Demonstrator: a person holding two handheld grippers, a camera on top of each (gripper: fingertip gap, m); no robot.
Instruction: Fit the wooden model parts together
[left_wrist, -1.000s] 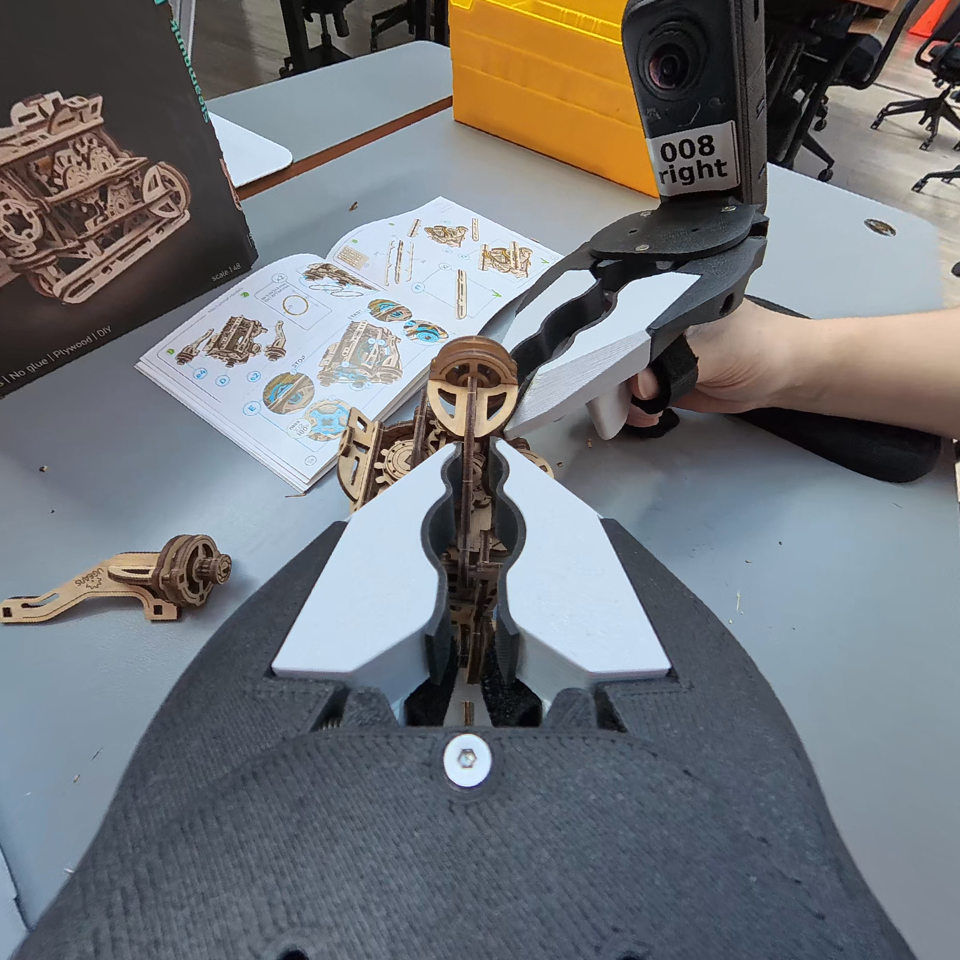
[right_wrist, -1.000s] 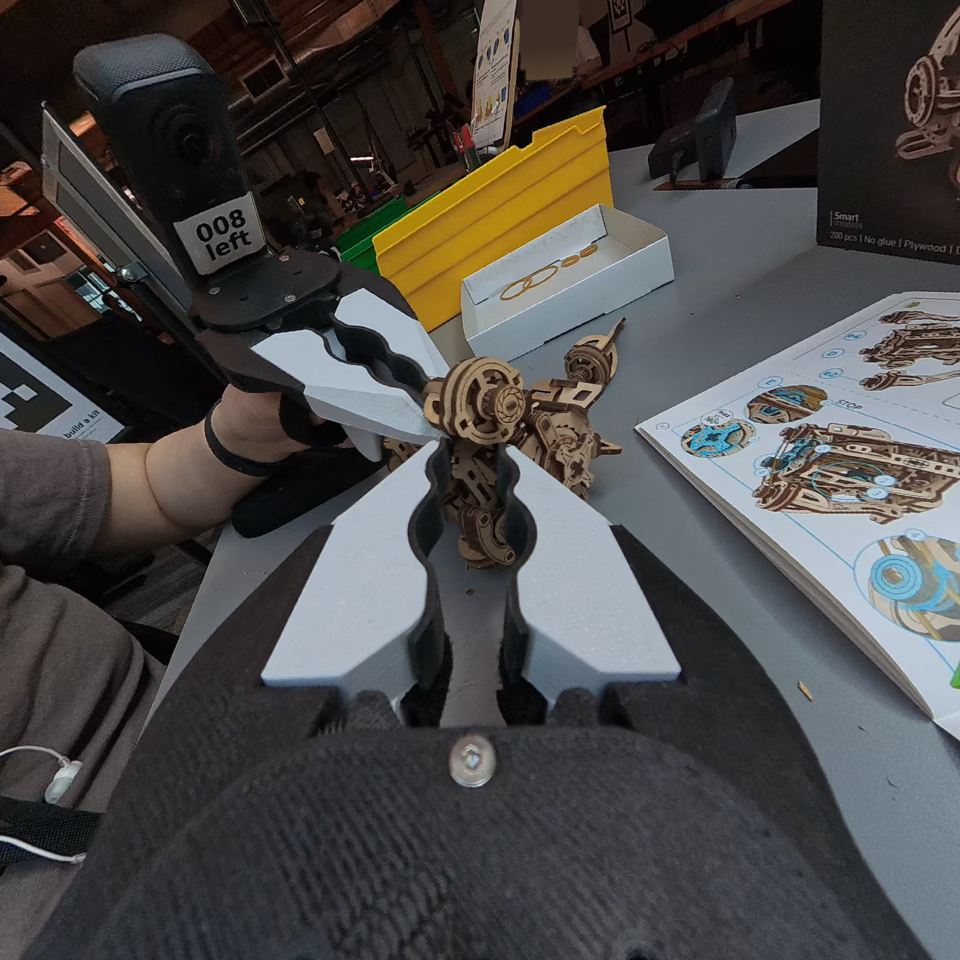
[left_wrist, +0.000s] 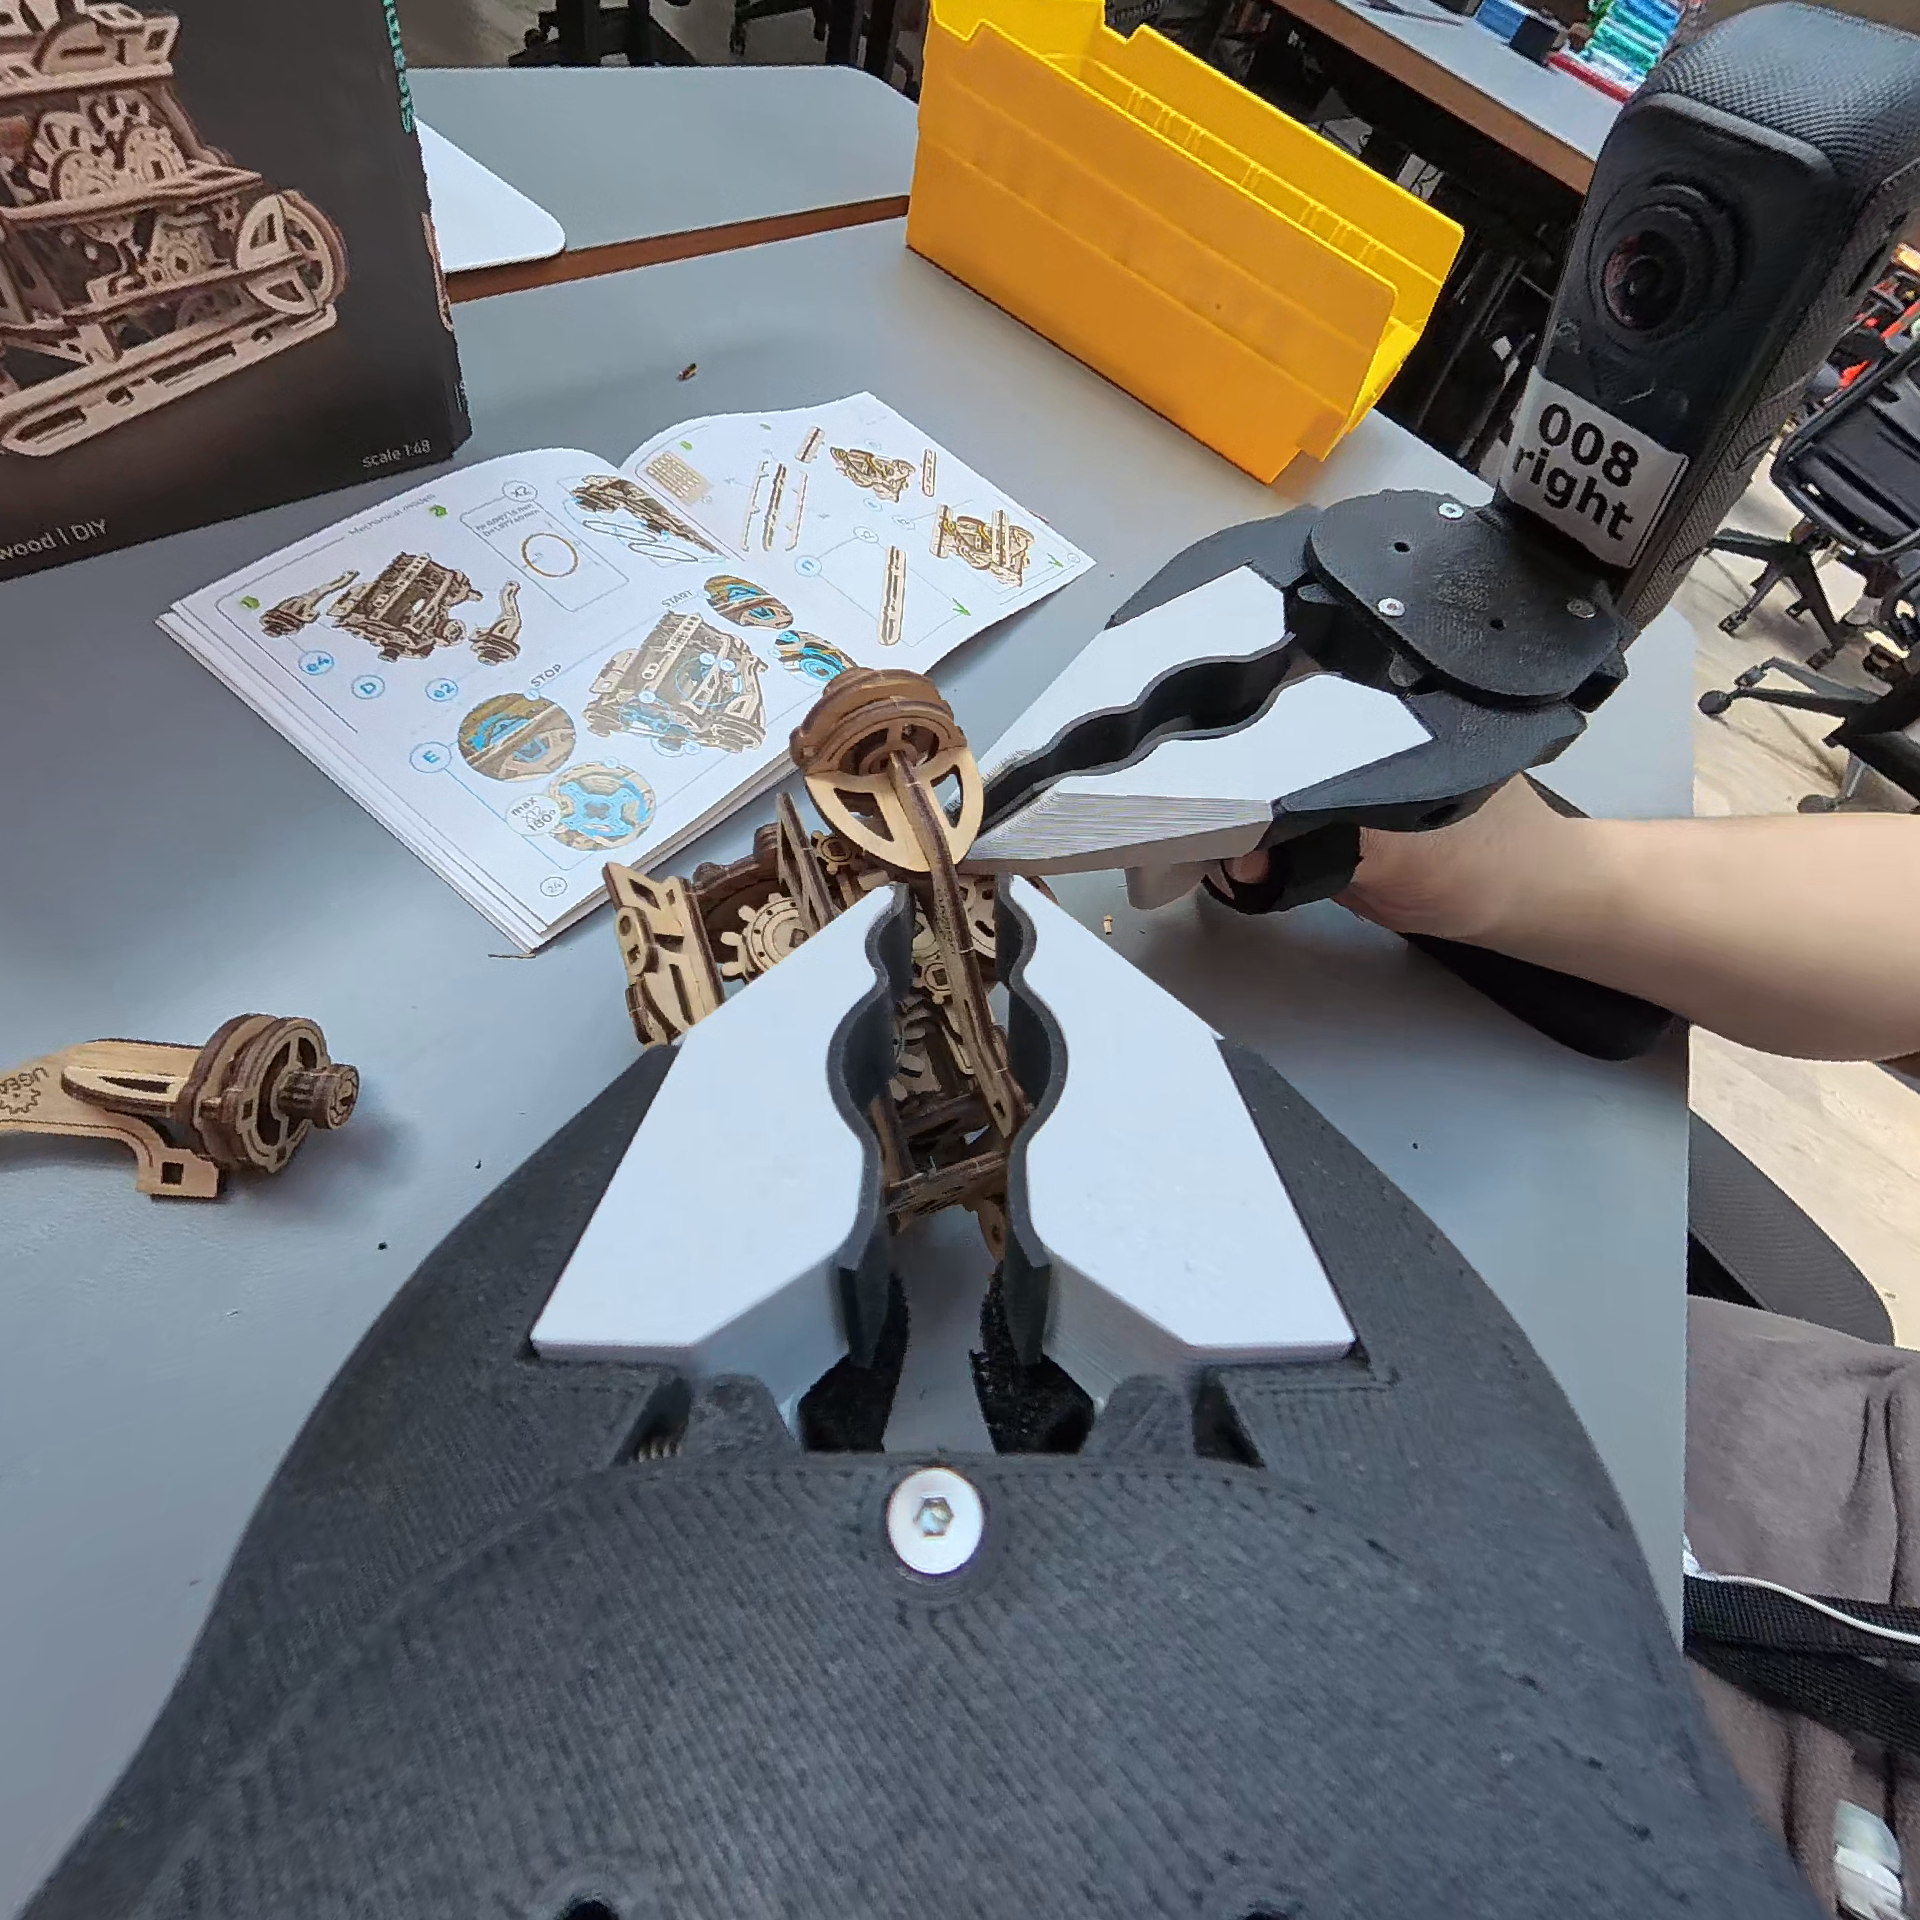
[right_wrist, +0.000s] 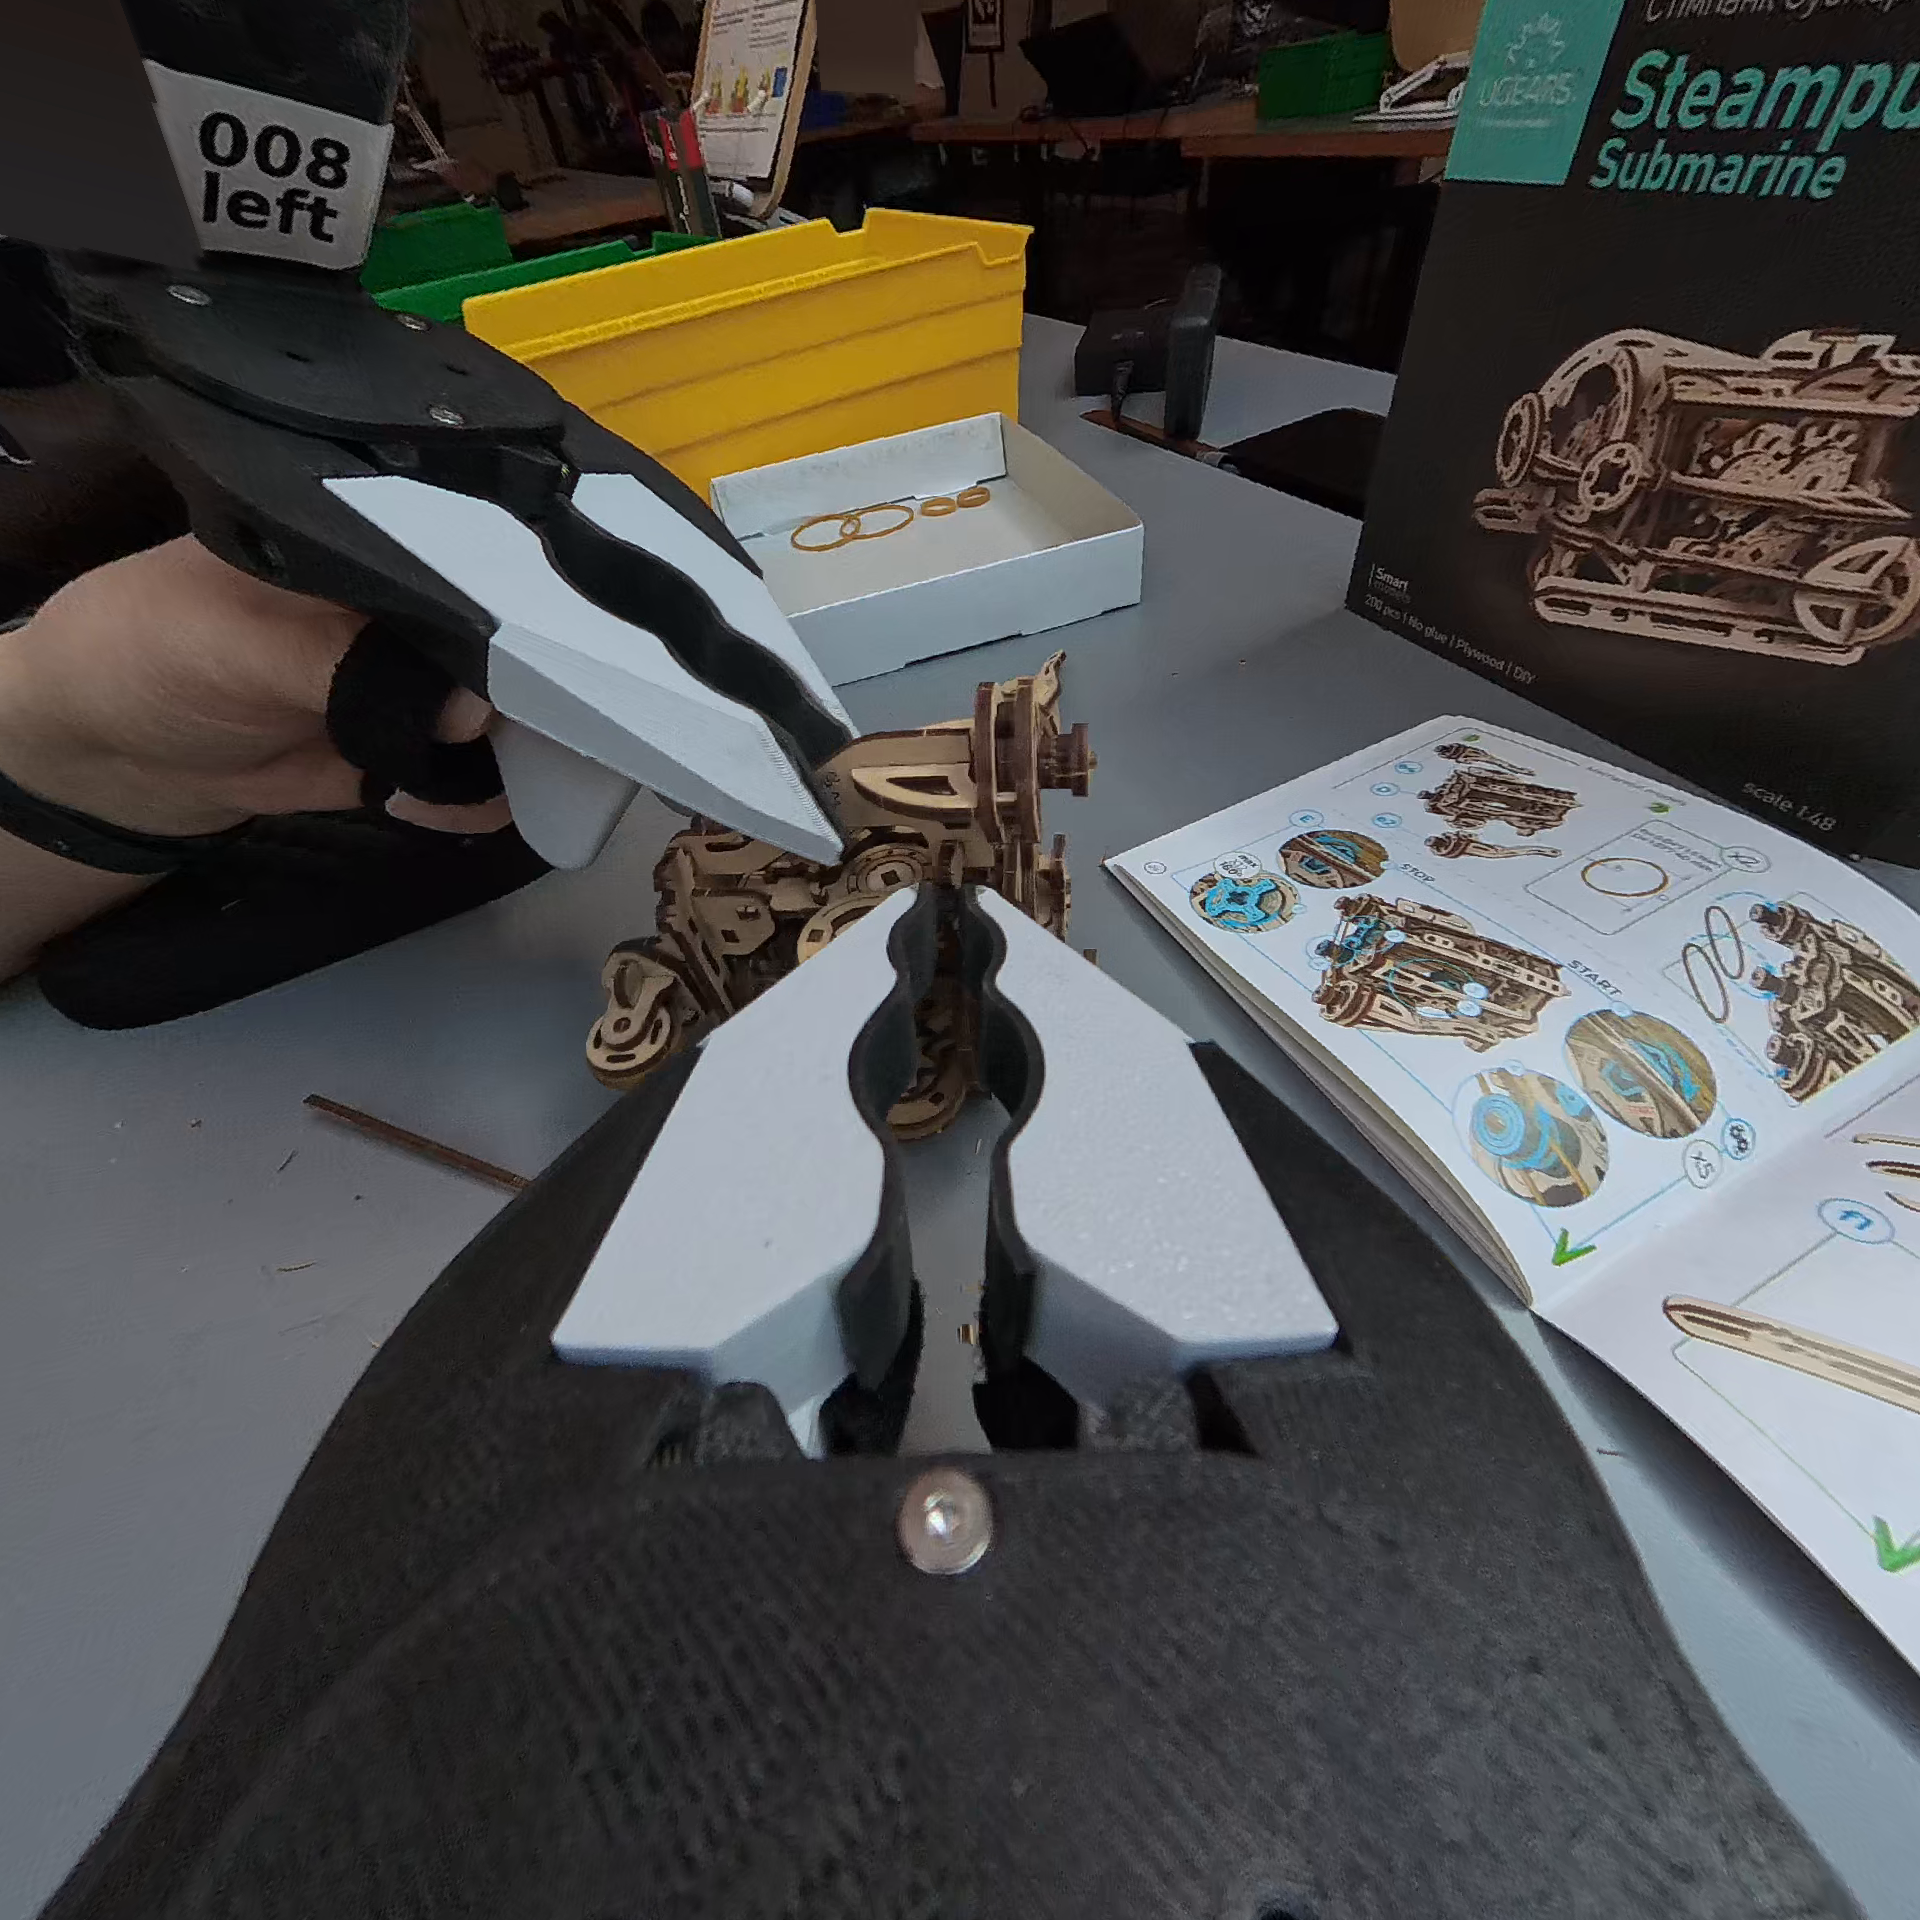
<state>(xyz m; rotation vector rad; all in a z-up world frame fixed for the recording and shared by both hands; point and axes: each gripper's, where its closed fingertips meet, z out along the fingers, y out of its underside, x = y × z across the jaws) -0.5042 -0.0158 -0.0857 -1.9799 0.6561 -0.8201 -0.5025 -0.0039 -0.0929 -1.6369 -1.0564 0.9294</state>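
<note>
The left tool (left_wrist: 951, 914) stands slightly open astride the wheel-tipped wooden arm (left_wrist: 940, 935). The right tool (right_wrist: 945, 914), nearly shut, nips the wooden model (right_wrist: 831, 914) at bench (right_wrist: 208, 1195) centre, yellow bin (right_wrist: 769, 343) at twelve o'clock. Light, stiff, brittle plywood: hold thick frame plates, not gears.

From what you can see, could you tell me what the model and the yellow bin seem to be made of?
Model: thin unpainted plywood, matte, with dark cut edges that look laser-burnt. Yellow bin: probably moulded plastic, smooth and slightly glossy, with ribbed walls.
</note>
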